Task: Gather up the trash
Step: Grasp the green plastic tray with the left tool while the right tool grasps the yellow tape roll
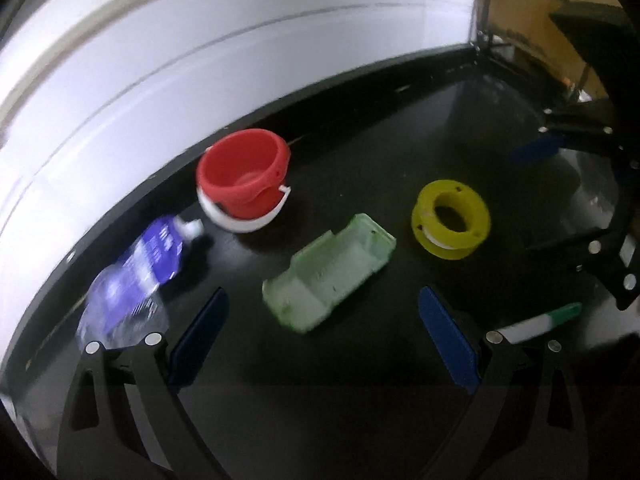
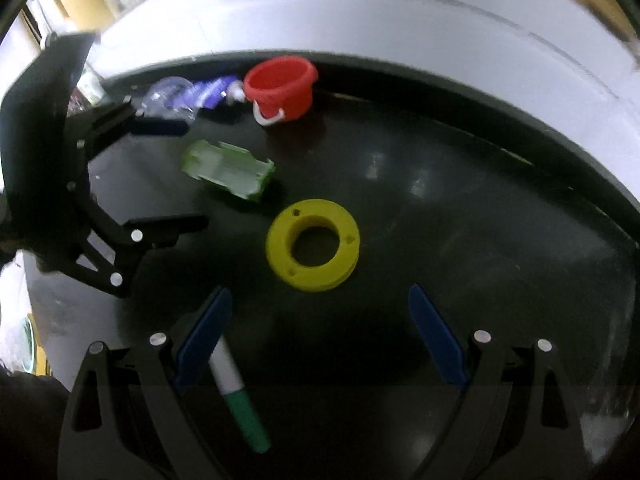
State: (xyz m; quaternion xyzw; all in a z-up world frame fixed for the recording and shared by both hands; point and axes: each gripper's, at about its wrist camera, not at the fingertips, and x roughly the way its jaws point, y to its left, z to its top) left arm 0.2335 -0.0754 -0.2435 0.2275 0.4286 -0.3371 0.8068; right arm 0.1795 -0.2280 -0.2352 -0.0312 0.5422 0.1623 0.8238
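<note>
Left wrist view shows the left gripper (image 1: 322, 330) with its blue pads spread wide and nothing between them, held low over the black table (image 1: 460, 120) and aimed at the pale green plastic tray (image 1: 330, 270), which lies just ahead of the gap, probably the next pick. A crushed plastic bottle (image 1: 134, 280) with a purple label lies to its left, cap toward the red bucket (image 1: 244, 174), which stands upright near the table's far edge with its white handle down, likely the bin for the trash. Right of the tray is a yellow spool (image 1: 450, 218). The right gripper (image 2: 320, 334) also gapes empty, above the spool, with a green-capped marker (image 2: 238, 394) lying beside its left finger.
</note>
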